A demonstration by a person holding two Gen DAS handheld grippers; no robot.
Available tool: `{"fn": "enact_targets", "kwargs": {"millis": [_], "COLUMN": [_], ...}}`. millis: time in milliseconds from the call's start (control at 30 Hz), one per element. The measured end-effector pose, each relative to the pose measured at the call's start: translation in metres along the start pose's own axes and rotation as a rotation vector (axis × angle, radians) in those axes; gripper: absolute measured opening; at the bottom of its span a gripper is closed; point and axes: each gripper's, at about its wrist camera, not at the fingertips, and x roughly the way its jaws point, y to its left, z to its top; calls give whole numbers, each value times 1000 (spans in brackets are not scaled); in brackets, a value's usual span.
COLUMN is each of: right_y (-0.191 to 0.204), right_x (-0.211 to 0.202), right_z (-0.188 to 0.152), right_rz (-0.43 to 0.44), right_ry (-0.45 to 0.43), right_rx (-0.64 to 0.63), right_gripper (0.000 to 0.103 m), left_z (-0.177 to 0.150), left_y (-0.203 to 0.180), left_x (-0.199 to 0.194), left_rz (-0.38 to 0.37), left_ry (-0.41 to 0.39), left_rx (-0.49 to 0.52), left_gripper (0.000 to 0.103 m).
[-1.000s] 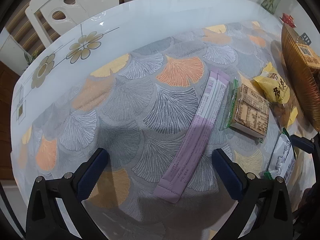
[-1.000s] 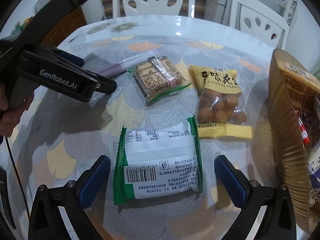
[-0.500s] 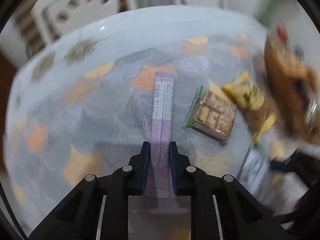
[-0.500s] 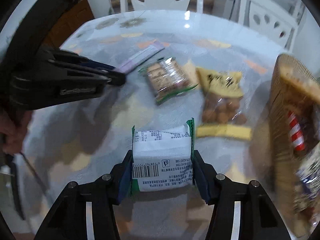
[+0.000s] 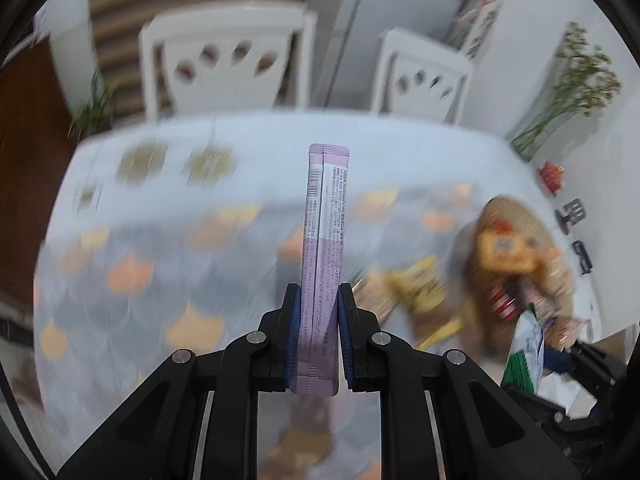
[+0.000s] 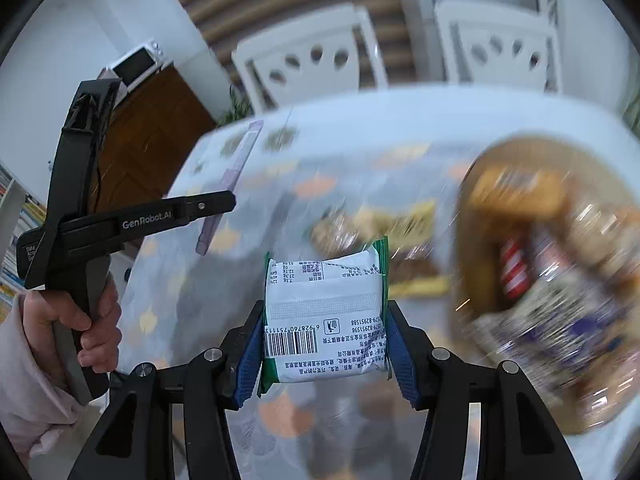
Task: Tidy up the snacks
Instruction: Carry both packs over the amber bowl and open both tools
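My left gripper (image 5: 318, 340) is clamped tight on the long purple sachet (image 5: 326, 248), its blue fingers (image 5: 292, 340) pressing both edges near the bottom end; the strip sticks straight out ahead of me, clear above the counter (image 5: 160, 264). My right gripper (image 6: 324, 352) has just closed in and squeezes the white-and-green snack pack (image 6: 324, 320) across its width, barcode facing me, also held off the surface. To the left in the right wrist view, my left hand (image 6: 80, 320) grips the black handle, a pale sleeve (image 6: 24, 380) at the wrist, and the purple sachet pokes out past that gripper's tip.

Below and beyond, everything is smeared with blur. On the leaf-patterned cloth I make out a yellow bag (image 6: 400, 220), just past the pack I'm holding. To the right sits the woven basket (image 6: 480, 208), already holding packets, one with red and white stripes (image 6: 514, 268). Farther off, two white chairs (image 5: 224, 56) stand at the counter's far edge. At the far left, a white appliance (image 6: 136, 64) sits atop a brown cabinet.
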Motion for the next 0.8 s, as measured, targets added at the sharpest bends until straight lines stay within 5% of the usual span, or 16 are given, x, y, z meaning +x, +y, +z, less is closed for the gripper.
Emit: {"fn": "enact_targets", "kwargs": {"millis": [267, 467, 633, 700, 733, 767, 800], "right_y": [-72, -149, -202, -222, -231, -237, -243], "right_x": [-73, -103, -97, -88, -88, -88, -90], "right_z": [41, 24, -2, -14, -19, -25, -31], "right_rz": [-112, -183, -183, -170, -170, -161, -154], "right_ry": [-104, -125, -54, 15, 30, 33, 22], "right_rx": [99, 256, 340, 397, 426, 460, 484], "right_gripper": [54, 54, 60, 70, 70, 70, 75], "left_z": [35, 39, 38, 38, 37, 36, 35], "left_y": [-103, -183, -235, -243, -244, -244, -242], "left_x": [1, 43, 79, 91, 95, 95, 91], "left_rz": [-95, -209, -244, -247, -218, -178, -148], "left_ry": [-28, 58, 138, 187, 193, 176, 140], "left_rx": [177, 324, 423, 423, 430, 440, 449], "left_gripper": [15, 15, 19, 42, 74, 91, 91]}}
